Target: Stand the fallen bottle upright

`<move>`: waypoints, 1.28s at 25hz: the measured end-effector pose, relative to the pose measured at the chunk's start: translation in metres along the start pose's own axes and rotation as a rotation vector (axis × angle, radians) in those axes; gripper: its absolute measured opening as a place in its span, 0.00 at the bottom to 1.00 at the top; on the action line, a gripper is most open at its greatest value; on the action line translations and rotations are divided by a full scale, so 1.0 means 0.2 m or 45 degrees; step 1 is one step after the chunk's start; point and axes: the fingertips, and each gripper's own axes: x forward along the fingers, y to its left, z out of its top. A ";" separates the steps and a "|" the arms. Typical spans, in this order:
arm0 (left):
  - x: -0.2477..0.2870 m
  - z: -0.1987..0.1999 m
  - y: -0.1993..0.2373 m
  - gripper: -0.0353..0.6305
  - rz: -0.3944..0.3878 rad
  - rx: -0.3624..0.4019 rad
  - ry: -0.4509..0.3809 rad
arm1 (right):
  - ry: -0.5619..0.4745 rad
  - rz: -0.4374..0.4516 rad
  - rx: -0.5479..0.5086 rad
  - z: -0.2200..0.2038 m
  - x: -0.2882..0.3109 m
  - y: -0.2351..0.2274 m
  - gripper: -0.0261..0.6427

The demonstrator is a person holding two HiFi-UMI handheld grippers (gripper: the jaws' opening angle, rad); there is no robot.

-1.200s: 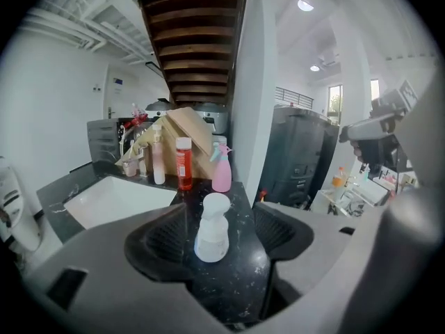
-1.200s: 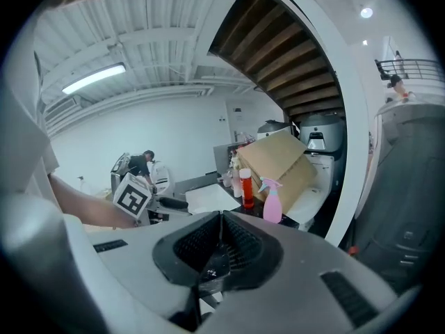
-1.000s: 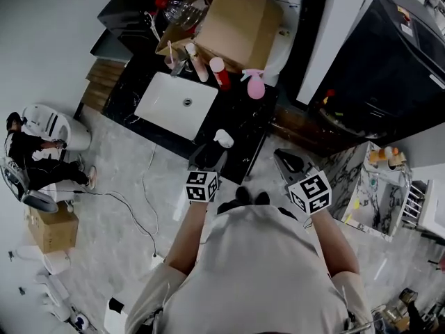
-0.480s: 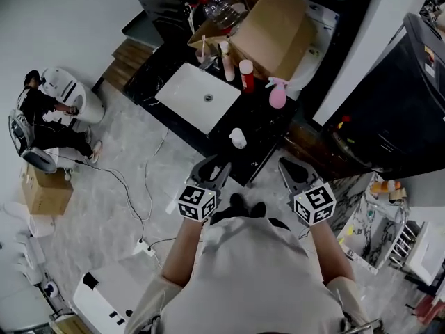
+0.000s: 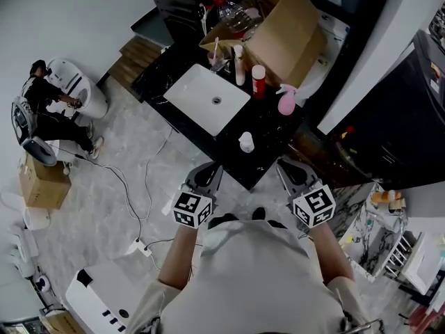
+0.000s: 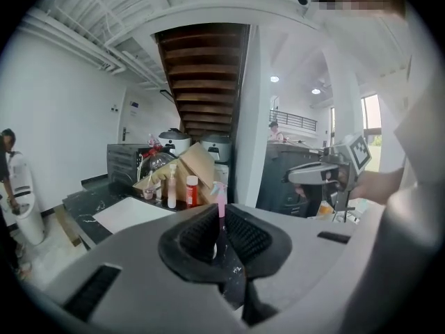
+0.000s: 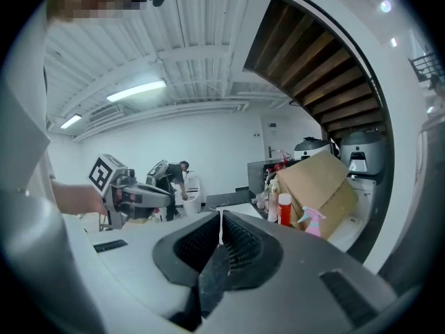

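Holding both grippers short of the black counter, you have nothing in either one. The left gripper has its jaws closing, almost together, with only air between them. The right gripper has its jaws together on nothing.

Mind the cable on the floor by your left side first; a step that way could snag it.

The small white bottle sits near the counter's front corner, apart from both grippers. From the head view it looks to be standing on its base, though the steep angle makes that hard to confirm. If you go back in, closed jaws will act as a pusher, not a clamp. Any nudge toward you could send the bottle over the edge, and it looks light enough to tip easily.

The white sink lies just beyond it on the left, so a shove that way could roll it in.

Farther back, the pink spray bottle, the red bottle and the tall pale bottle stand close together before the cardboard box. A long reach could topple them in a row.
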 end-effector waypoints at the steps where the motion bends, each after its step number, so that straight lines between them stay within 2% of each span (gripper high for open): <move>1: -0.01 0.01 0.01 0.09 -0.003 0.007 0.001 | -0.002 -0.009 -0.005 0.01 0.01 0.00 0.09; 7: -0.07 0.02 0.08 0.06 -0.043 0.034 -0.021 | -0.026 -0.023 0.025 0.08 0.03 0.04 0.09; 17: -0.15 0.05 0.16 0.06 -0.062 0.010 -0.067 | -0.041 -0.051 -0.005 0.14 0.09 0.09 0.09; 32: -0.16 0.04 0.20 0.06 -0.088 -0.017 -0.067 | -0.050 -0.068 -0.011 0.15 0.11 0.13 0.09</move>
